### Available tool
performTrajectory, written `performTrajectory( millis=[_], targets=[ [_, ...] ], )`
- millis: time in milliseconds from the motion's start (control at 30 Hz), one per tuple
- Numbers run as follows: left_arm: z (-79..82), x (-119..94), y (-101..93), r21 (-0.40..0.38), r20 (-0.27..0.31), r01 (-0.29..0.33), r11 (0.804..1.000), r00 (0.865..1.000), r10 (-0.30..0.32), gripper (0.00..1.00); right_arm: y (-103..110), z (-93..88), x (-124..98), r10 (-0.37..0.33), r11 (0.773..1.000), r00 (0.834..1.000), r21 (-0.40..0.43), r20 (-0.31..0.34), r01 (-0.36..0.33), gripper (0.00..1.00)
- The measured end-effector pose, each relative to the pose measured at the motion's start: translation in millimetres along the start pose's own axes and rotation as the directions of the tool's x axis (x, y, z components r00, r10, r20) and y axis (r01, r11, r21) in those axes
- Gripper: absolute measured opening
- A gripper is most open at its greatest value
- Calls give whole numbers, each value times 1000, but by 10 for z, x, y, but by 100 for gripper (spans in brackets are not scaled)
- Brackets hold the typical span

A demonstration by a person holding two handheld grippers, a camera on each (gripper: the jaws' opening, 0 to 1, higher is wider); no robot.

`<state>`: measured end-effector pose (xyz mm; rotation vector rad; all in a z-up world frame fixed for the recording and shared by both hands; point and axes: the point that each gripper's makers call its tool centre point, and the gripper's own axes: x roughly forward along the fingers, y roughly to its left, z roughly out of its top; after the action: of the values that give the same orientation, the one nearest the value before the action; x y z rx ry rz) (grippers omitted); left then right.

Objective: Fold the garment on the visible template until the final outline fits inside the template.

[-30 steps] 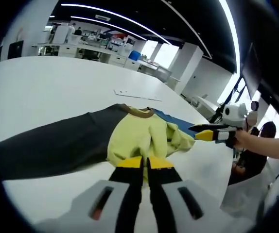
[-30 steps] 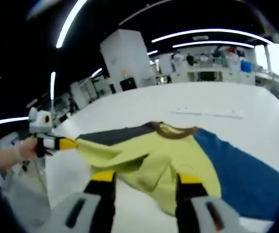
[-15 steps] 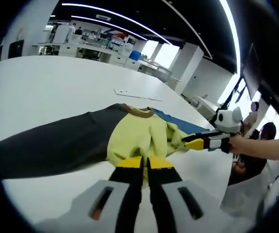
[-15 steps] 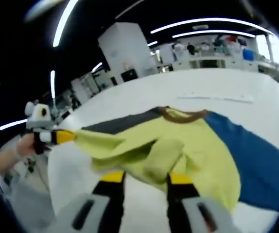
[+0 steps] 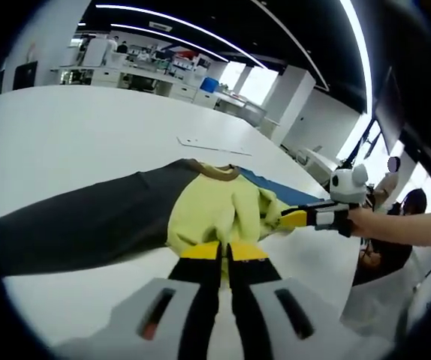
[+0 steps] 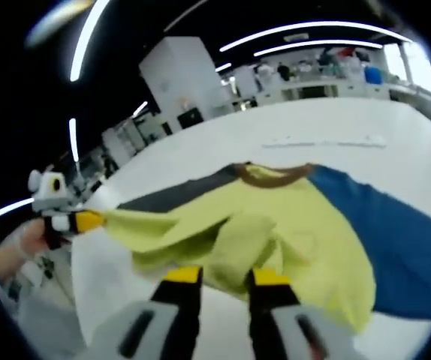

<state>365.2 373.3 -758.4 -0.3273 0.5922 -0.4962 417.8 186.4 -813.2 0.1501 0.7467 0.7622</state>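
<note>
A long-sleeved garment (image 5: 200,206) is laid flat on a white table (image 5: 65,142), its yellow-green body in the middle, a dark grey sleeve (image 5: 80,225) stretched to one side and a blue sleeve (image 6: 396,232) to the other, with a brown collar (image 5: 217,172) at the far edge. The left gripper (image 5: 223,251) is pressed together on the near hem of the yellow body, with cloth pinched between its yellow tips. The right gripper (image 6: 225,276) is nearly closed at the hem, where yellow cloth is bunched and seems to be caught between the tips.

The step in hand is judged to be a lift of the hem for a fold toward the collar. For this to be done well, the two pinched points are best raised together and kept level, so that the hem is carried over as one straight edge; the cloth between them should be kept taut enough that no ridge is trapped under the fold. The sleeves are best left lying flat until the body fold is set.

The template named in the task cannot be made out beneath the garment. A thin pale strip (image 5: 212,147) is seen beyond the collar, but its nature cannot be told. The cuffs of both sleeves are cut off at the edges of the views.
</note>
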Motion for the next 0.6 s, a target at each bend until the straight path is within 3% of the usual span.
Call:
performTrajectory(
  millis=[133, 400, 600],
  targets=[
    [6, -2, -5, 0, 2, 1, 1000, 1000, -1, 0, -18, 5, -18, -1, 1000, 1000, 8, 3, 0, 2],
    [3, -1, -8, -5, 4, 0, 1000, 1000, 0, 0, 62, 19, -92, 10, 1000, 1000, 14, 11, -11, 0],
    [4, -25, -20, -9, 9, 2, 1000, 1000, -2, 0, 124, 32, -307, 17, 1000, 1000, -9, 24, -17, 0]
  ],
)
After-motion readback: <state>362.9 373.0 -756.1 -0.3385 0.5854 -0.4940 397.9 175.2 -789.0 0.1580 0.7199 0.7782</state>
